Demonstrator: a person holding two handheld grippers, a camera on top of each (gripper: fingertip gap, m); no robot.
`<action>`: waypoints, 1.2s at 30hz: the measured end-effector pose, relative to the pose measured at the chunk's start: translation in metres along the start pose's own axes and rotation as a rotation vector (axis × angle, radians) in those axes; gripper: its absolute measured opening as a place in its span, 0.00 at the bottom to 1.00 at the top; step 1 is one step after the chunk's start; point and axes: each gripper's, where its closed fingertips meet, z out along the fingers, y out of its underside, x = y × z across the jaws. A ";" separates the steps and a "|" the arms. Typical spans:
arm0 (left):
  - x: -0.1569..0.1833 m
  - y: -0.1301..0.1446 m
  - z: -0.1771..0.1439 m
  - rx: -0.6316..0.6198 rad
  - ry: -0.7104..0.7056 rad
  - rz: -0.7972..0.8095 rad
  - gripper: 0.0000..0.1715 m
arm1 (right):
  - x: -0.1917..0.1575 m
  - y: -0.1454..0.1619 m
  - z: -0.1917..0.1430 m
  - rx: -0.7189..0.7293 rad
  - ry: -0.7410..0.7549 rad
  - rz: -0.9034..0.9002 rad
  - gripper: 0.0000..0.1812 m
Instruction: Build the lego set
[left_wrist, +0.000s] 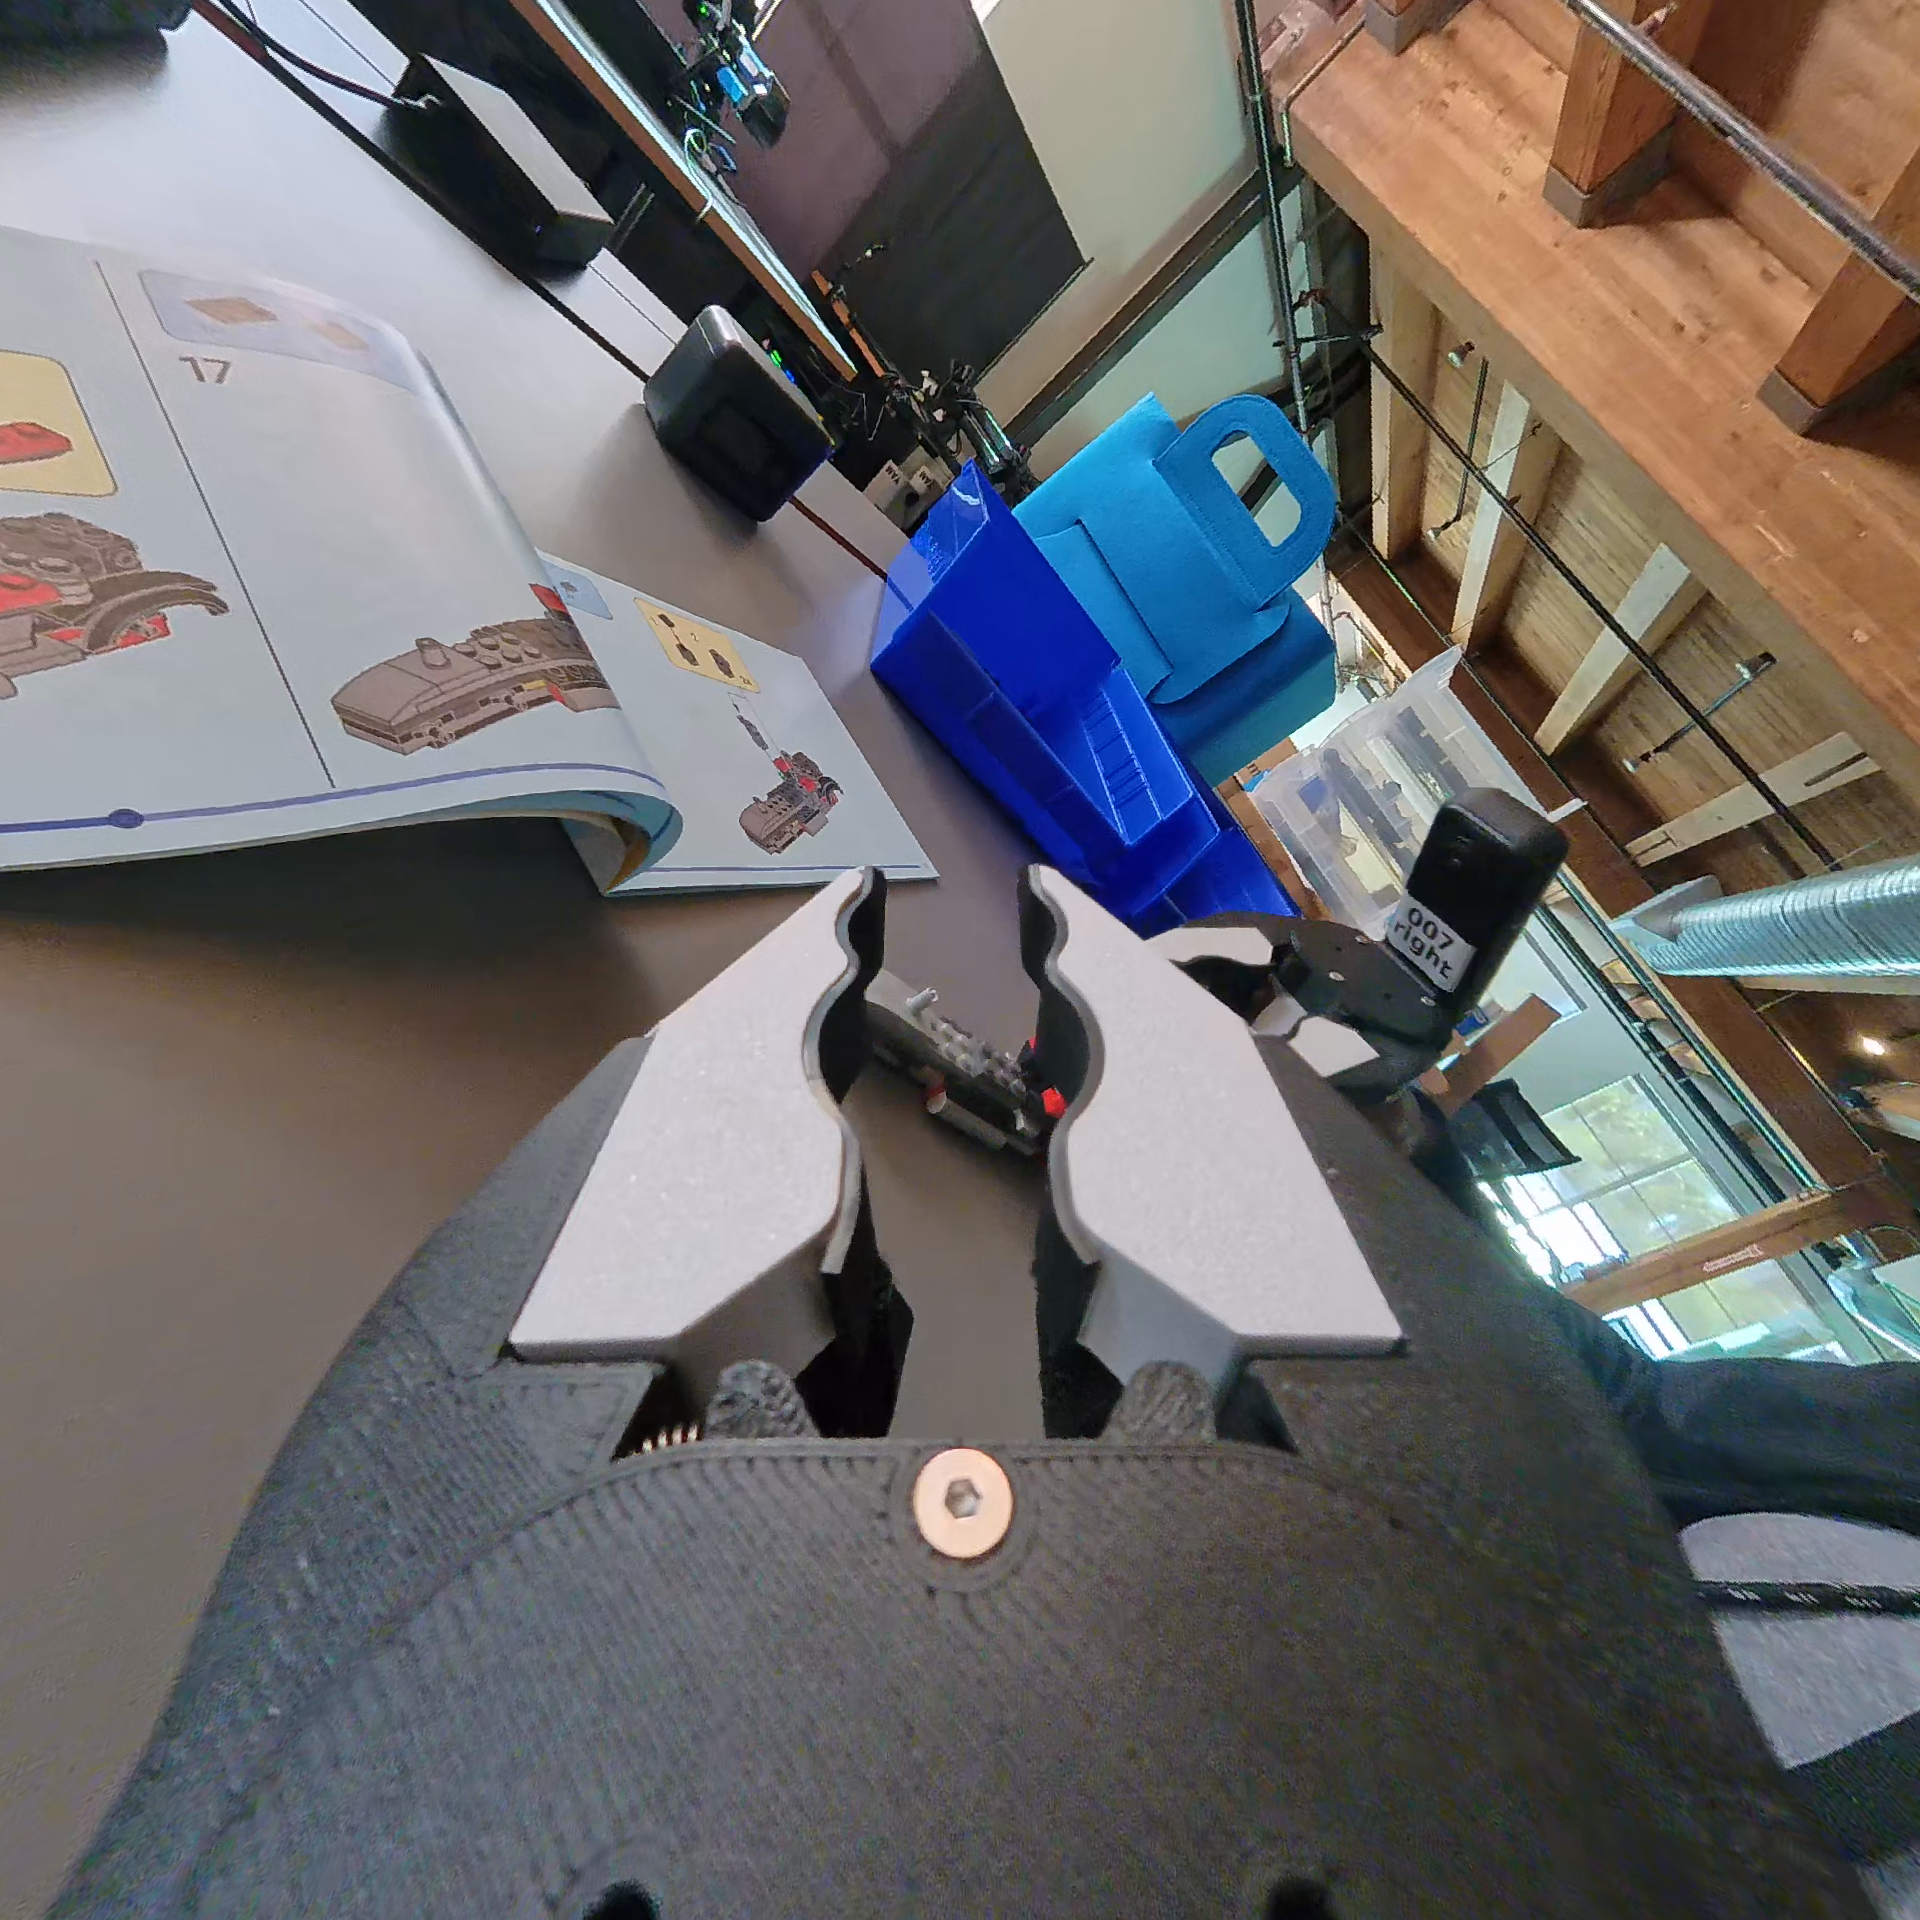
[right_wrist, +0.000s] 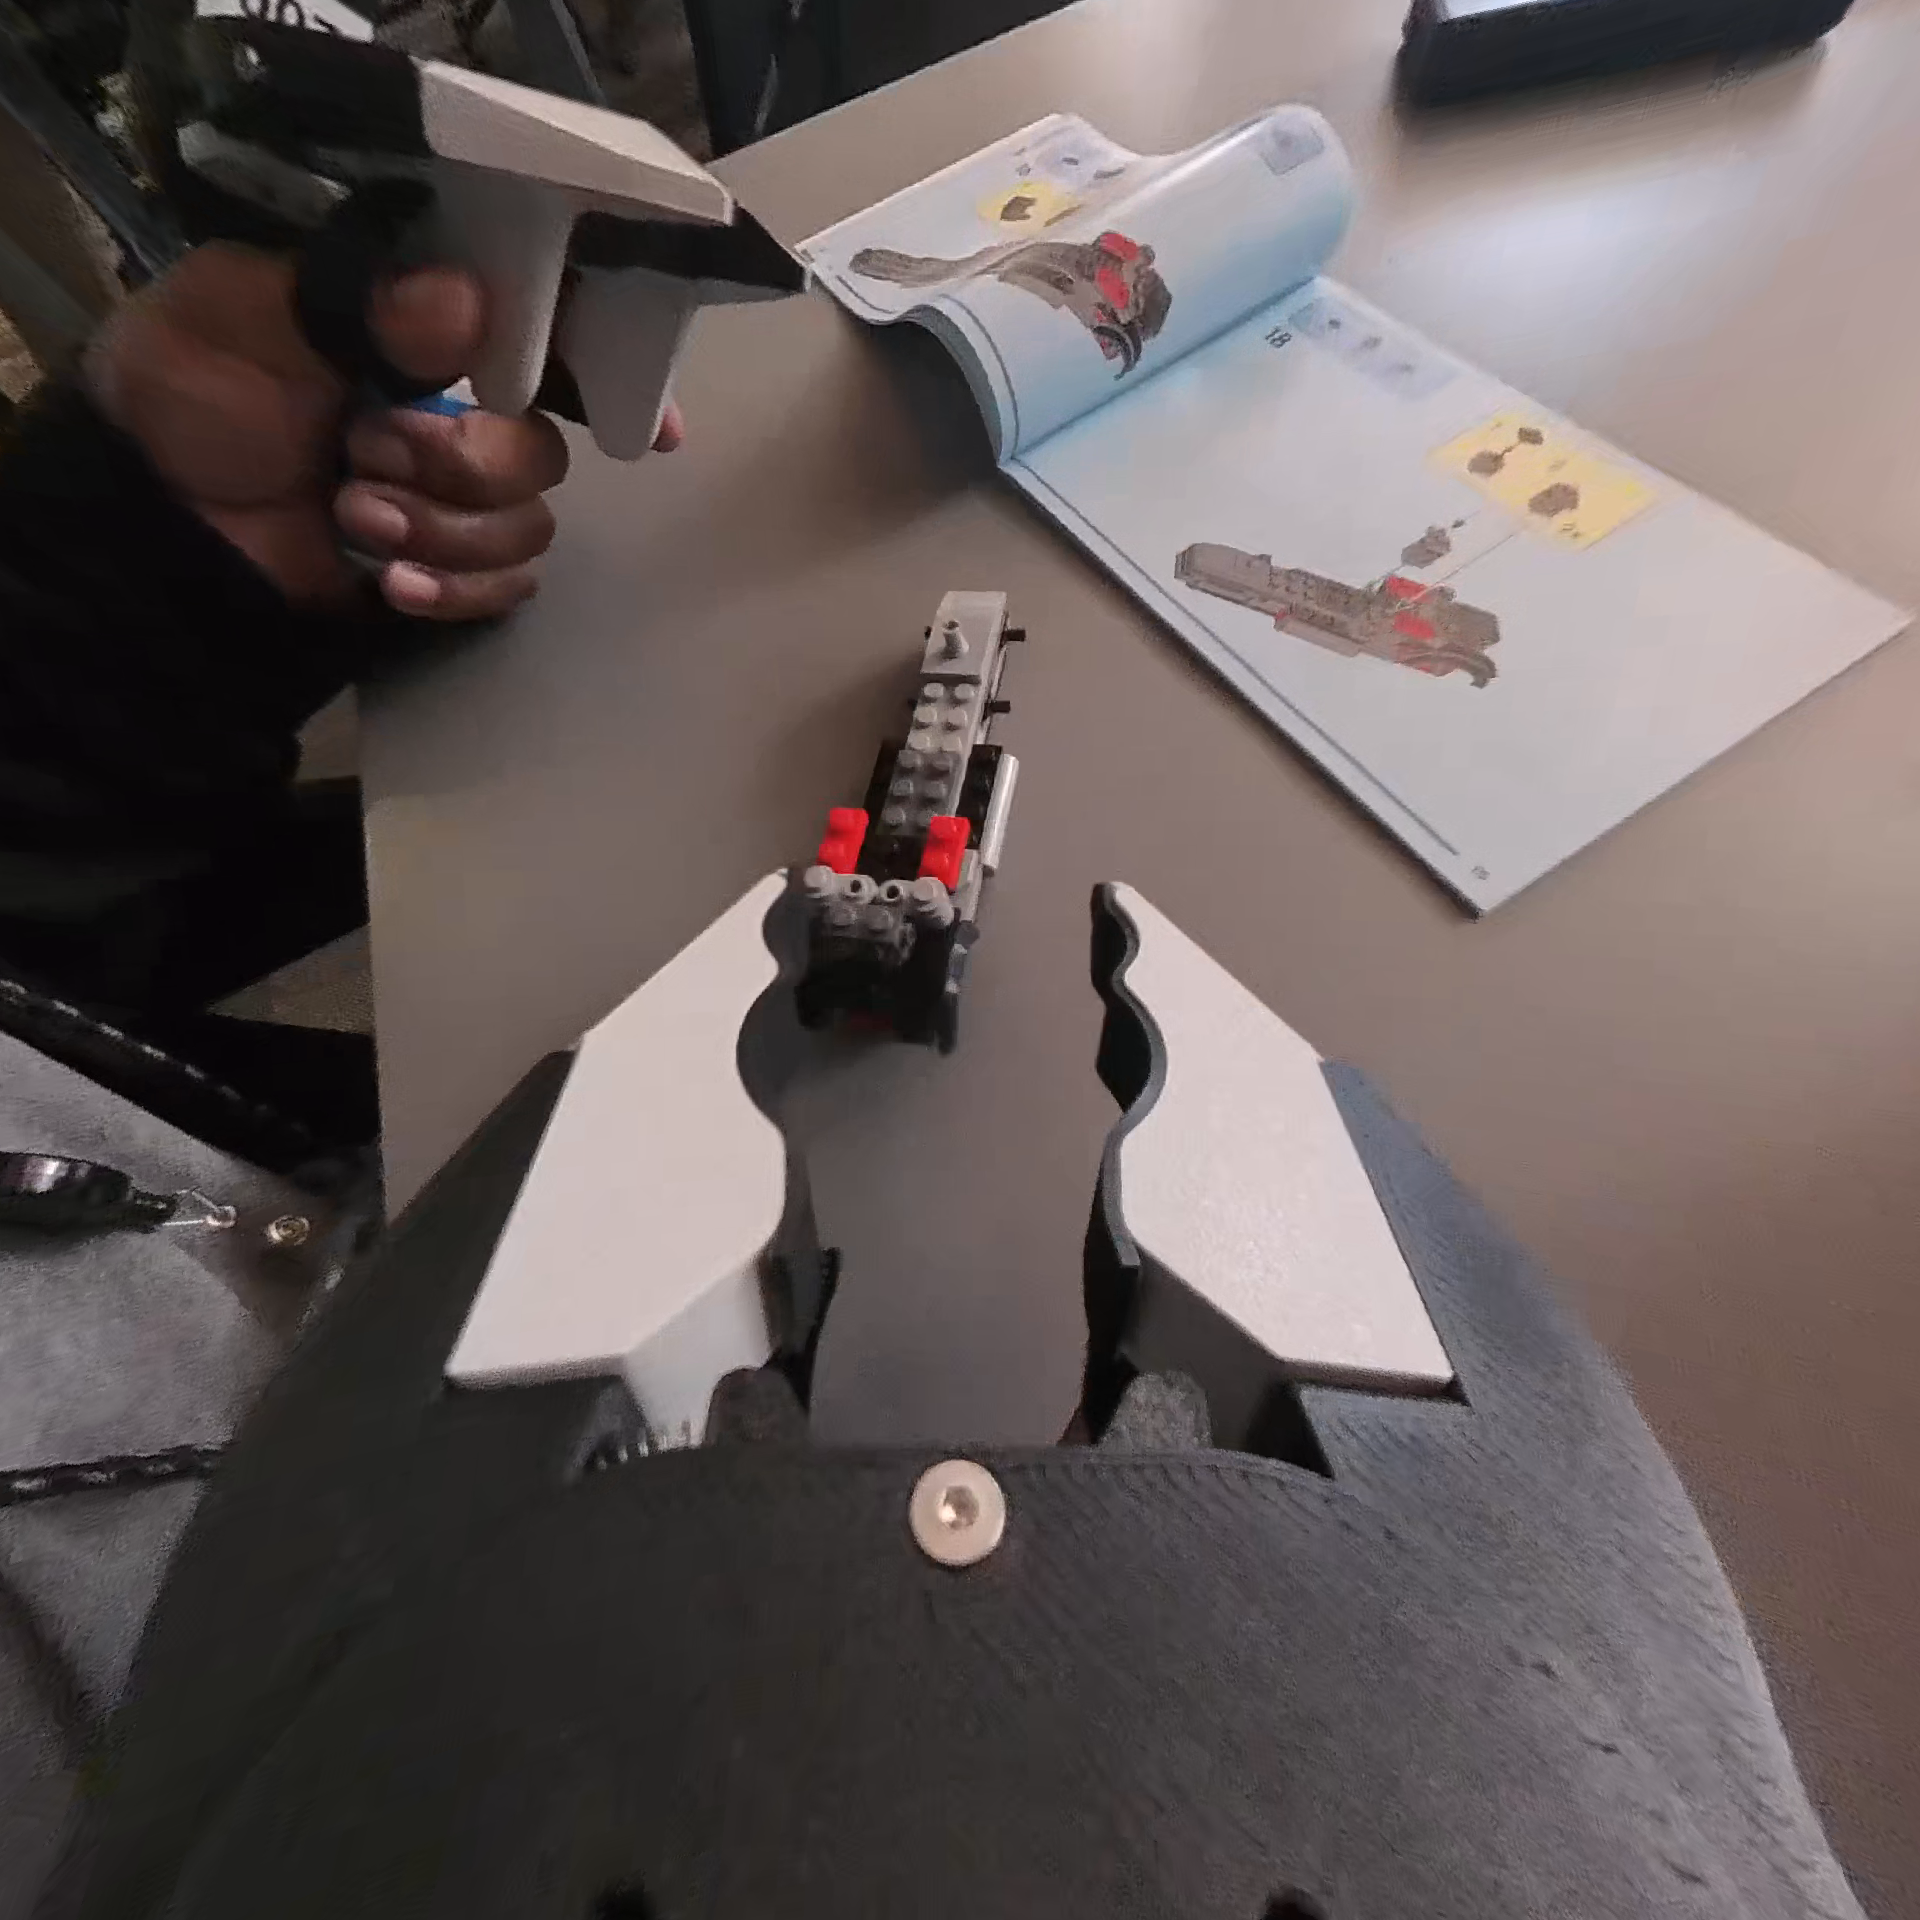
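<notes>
A long grey and black Lego model (right_wrist: 920, 821) with two red bricks lies on the grey table (right_wrist: 1351, 1039). My right gripper (right_wrist: 945, 899) is open. The model's near end sits between its fingertips, close to the left finger, and is not gripped. My left gripper (left_wrist: 956, 894) is open with a narrow gap and empty. It hangs above the table, and the model (left_wrist: 966, 1070) shows through its gap. In the right wrist view a hand (right_wrist: 416, 468) holds the left gripper, whose fingers (right_wrist: 582, 177) are at the upper left, apart from the model.
An open instruction booklet (right_wrist: 1351, 468) lies beyond the model and also shows in the left wrist view (left_wrist: 312, 582). A blue bin (left_wrist: 1039, 727), a light blue box with a handle (left_wrist: 1195, 551) and a black cube (left_wrist: 738, 416) stand farther back. The table edge (right_wrist: 364, 935) runs at the left.
</notes>
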 end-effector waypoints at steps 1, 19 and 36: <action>0.000 0.000 0.000 -0.001 -0.001 0.001 0.15 | -0.004 0.000 0.002 -0.007 -0.002 -0.015 0.31; 0.001 -0.002 -0.002 0.009 0.018 -0.016 0.15 | 0.082 0.018 -0.011 -0.168 0.368 -0.165 0.25; -0.030 -0.014 -0.032 -0.103 -0.204 0.360 0.36 | 0.096 0.035 -0.052 -0.020 0.293 0.067 0.32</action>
